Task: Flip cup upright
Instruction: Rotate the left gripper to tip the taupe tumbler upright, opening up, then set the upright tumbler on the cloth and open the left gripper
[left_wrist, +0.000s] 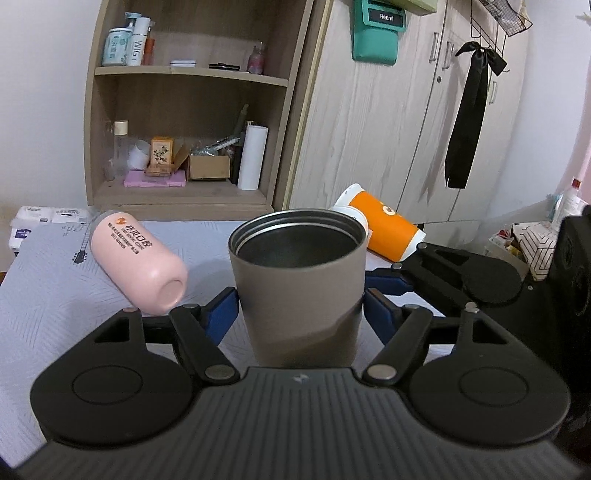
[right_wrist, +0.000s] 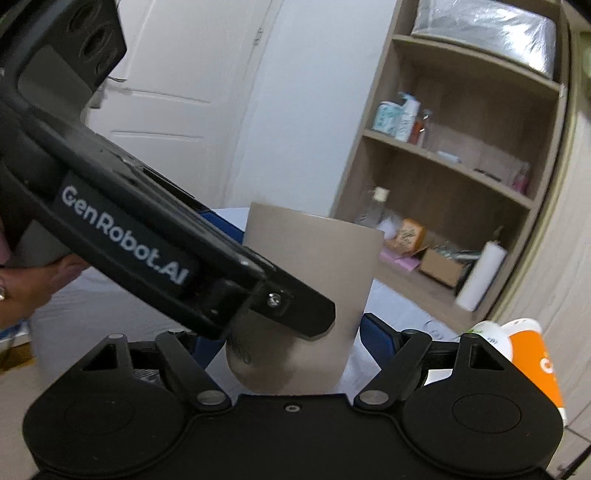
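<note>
A taupe steel-lined cup (left_wrist: 297, 288) stands upright, mouth up, between the blue pads of my left gripper (left_wrist: 301, 310), which press its sides. In the right wrist view the same cup (right_wrist: 314, 266) sits between my right gripper's blue fingers (right_wrist: 291, 343); the right pad is close to the wall, and the left gripper's black body (right_wrist: 129, 229) hides the left pad. In the left wrist view the right gripper reaches in from the right, beside the cup.
A pink cup (left_wrist: 138, 260) lies on its side left of the taupe cup. An orange cup (left_wrist: 380, 225) lies on its side behind right, also in the right wrist view (right_wrist: 532, 365). A wooden shelf unit (left_wrist: 184, 110) with bottles and boxes stands behind the patterned table (left_wrist: 44, 295).
</note>
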